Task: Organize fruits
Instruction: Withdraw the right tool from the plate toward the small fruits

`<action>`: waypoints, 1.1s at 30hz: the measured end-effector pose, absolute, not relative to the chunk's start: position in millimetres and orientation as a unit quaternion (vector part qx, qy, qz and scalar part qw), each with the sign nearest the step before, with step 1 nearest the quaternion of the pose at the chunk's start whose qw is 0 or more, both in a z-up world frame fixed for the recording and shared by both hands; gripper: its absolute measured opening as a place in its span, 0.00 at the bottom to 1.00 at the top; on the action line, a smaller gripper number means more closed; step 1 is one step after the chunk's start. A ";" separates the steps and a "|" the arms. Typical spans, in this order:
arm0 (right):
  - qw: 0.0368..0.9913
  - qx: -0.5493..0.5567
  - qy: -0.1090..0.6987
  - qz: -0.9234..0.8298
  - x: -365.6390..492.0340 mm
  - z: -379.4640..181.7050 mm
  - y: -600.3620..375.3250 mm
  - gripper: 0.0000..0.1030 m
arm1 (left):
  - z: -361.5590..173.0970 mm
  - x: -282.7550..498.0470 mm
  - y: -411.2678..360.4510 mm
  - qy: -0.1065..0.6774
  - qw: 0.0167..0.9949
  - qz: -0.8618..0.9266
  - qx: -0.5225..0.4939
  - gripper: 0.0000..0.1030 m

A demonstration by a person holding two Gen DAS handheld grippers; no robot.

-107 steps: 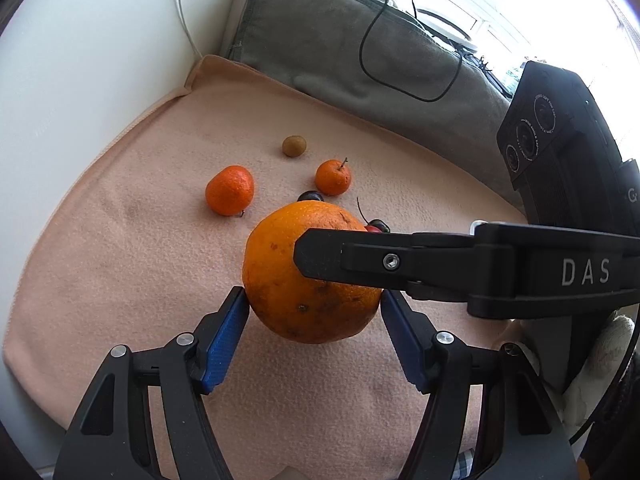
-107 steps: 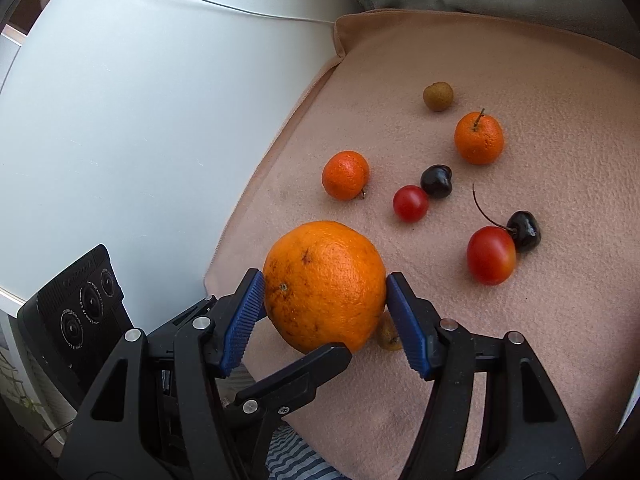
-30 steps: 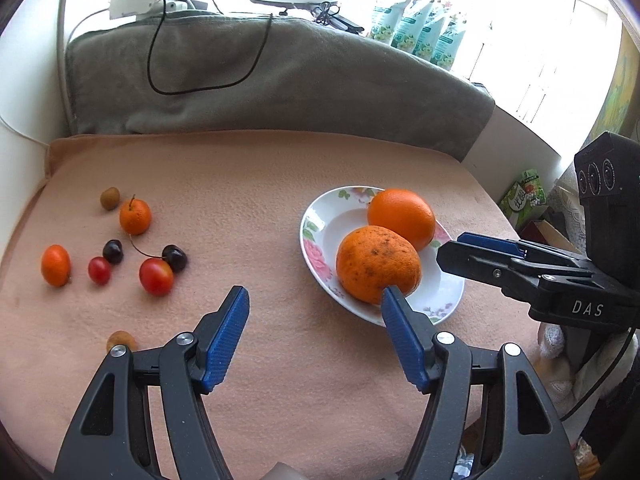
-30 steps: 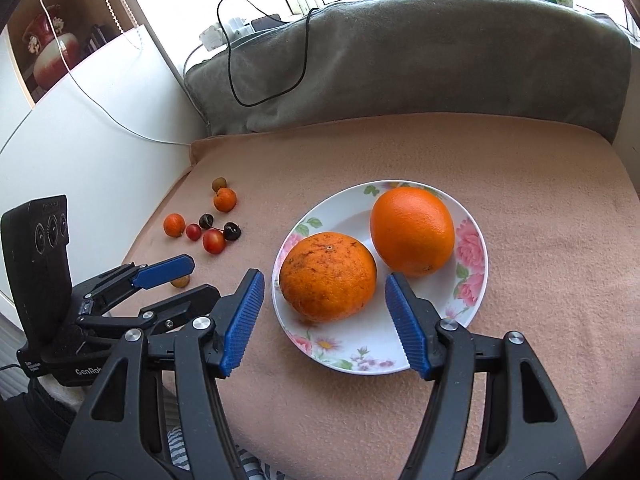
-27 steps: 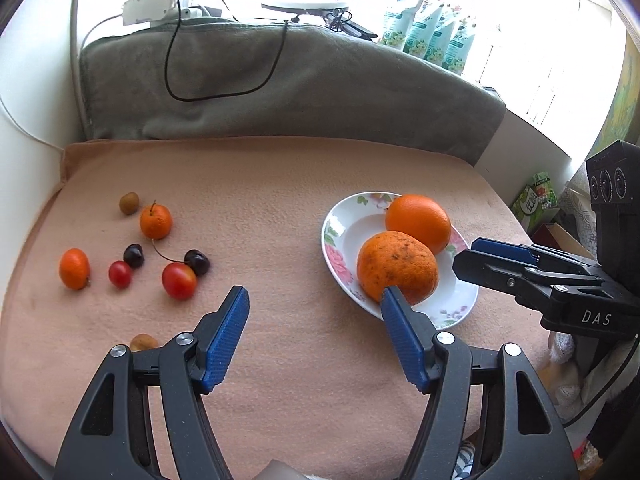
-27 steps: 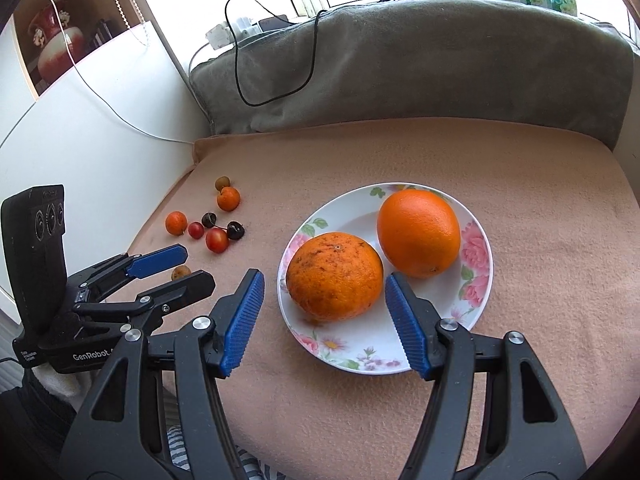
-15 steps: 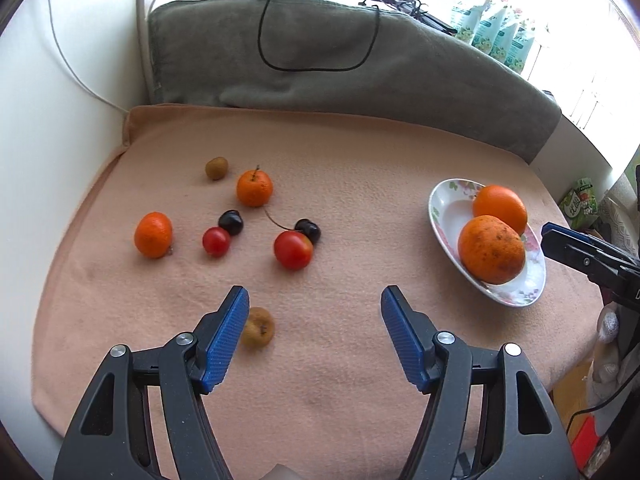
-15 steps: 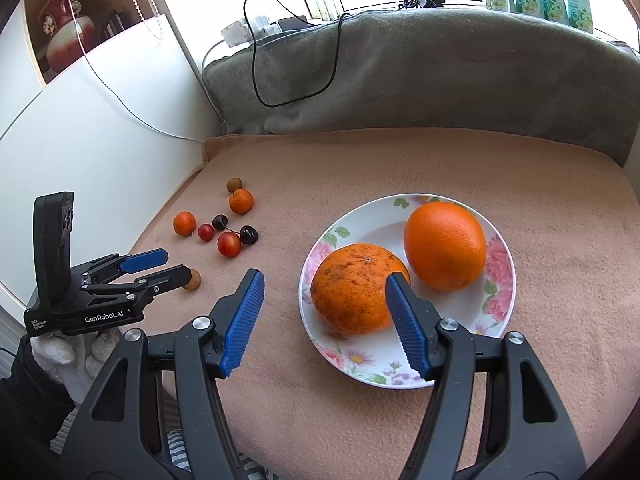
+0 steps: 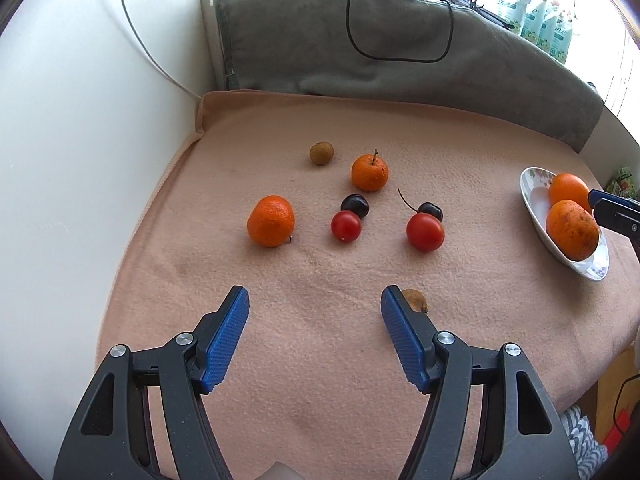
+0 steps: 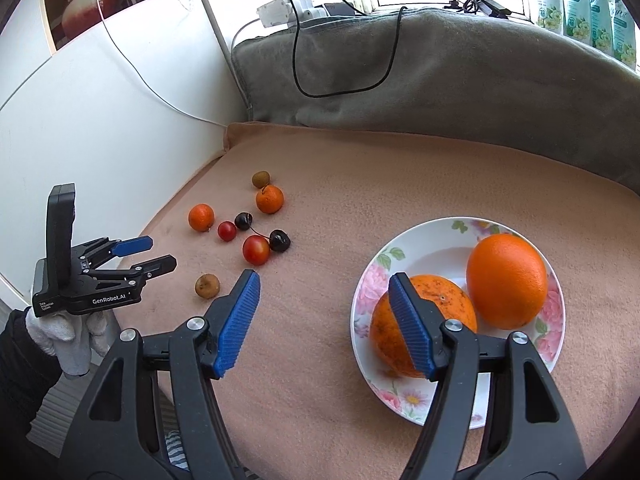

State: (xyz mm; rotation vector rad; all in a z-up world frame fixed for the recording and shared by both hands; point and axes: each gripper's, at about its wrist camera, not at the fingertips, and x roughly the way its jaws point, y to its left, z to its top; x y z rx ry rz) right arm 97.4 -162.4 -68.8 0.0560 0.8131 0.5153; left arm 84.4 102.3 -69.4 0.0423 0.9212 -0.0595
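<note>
Two large oranges (image 10: 506,280) sit on the floral white plate (image 10: 448,232), small fruits (image 9: 346,226) loose on pink blanket; left gripper (image 9: 314,334) fingers wide and empty above them, right gripper (image 10: 324,320) opening, nothing held.

Domestic room, by a window. Evidence: peach blanket (image 10: 360,168) spread over the surface, grey cushion (image 10: 440,76) along its far edge, red vase (image 10: 82,0) shelved at left.
</note>
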 end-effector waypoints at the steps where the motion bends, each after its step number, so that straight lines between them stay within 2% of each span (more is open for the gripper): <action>1: 0.886 0.023 0.392 0.248 99.2 -69.0 -158.0 0.68 | -70.0 85.4 102.5 0.447 0.894 -0.030 0.028 0.67; 5: 0.887 0.007 0.391 0.247 107.6 -69.5 -143.4 0.68 | -68.4 88.2 94.0 0.422 0.898 0.003 0.124 0.67; 8: 0.885 -0.002 0.391 0.253 113.8 -69.0 -133.6 0.68 | -66.1 91.0 93.3 0.399 0.900 0.037 0.173 0.76; 11: 0.887 -0.015 0.385 0.256 118.4 -67.5 -124.6 0.68 | -62.7 93.7 95.6 0.380 0.901 0.057 0.200 0.78; 18: 0.885 -0.017 0.381 0.267 134.9 -64.5 -108.9 0.68 | -63.5 102.8 109.8 0.412 0.892 0.025 0.185 0.78; 27: 0.880 -0.033 0.381 0.283 152.0 -62.3 -86.2 0.68 | -62.1 113.8 124.4 0.468 0.881 -0.030 0.053 0.78; 33: 0.875 -0.033 0.387 0.290 161.3 -65.8 -75.5 0.68 | -63.7 116.1 119.4 0.478 0.877 -0.029 0.044 0.78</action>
